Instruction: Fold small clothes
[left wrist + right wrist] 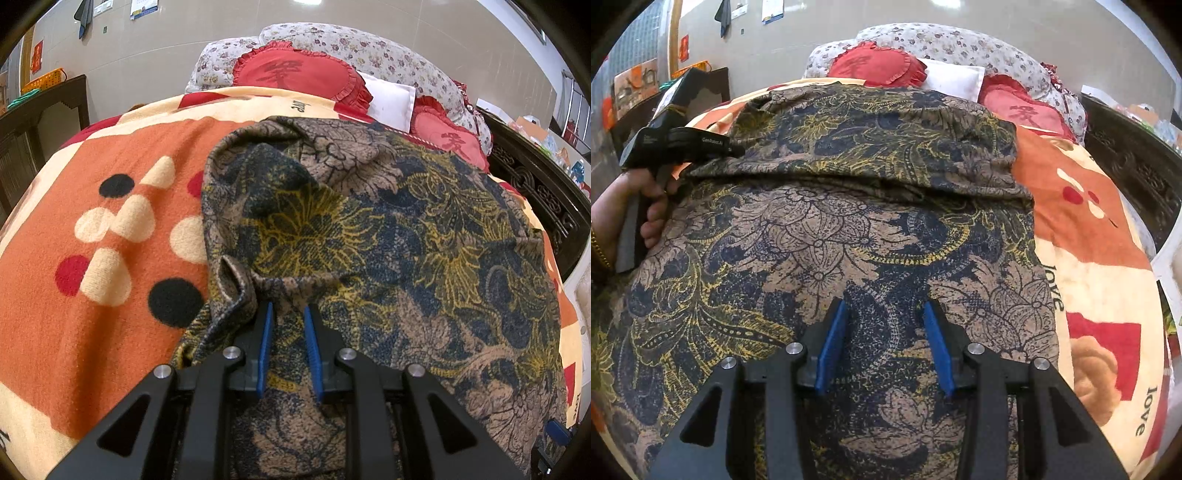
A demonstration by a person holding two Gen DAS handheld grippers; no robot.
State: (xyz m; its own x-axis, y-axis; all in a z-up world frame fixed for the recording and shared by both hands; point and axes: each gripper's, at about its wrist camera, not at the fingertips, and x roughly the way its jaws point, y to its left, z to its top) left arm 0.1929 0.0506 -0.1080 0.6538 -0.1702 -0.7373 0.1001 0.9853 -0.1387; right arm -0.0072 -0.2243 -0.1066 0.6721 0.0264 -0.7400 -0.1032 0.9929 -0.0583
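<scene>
A brown, navy and yellow floral garment (388, 229) lies spread on the bed, its far part folded over toward me (871, 144). My left gripper (288, 325) is shut on a bunched edge of the garment at its left side, and cloth runs between the blue pads (265, 347). In the right wrist view a hand (646, 206) holds that left gripper (683, 142) at the garment's left edge. My right gripper (886, 325) stands open low over the near part of the garment (820, 236), and its pads (833, 343) press on nothing.
An orange, cream and red patterned blanket (92, 240) covers the bed. Red heart cushions (295, 74), a white pillow (391, 99) and a floral quilt (369, 44) lie at the head. A dark carved bed frame (535, 192) runs along the right.
</scene>
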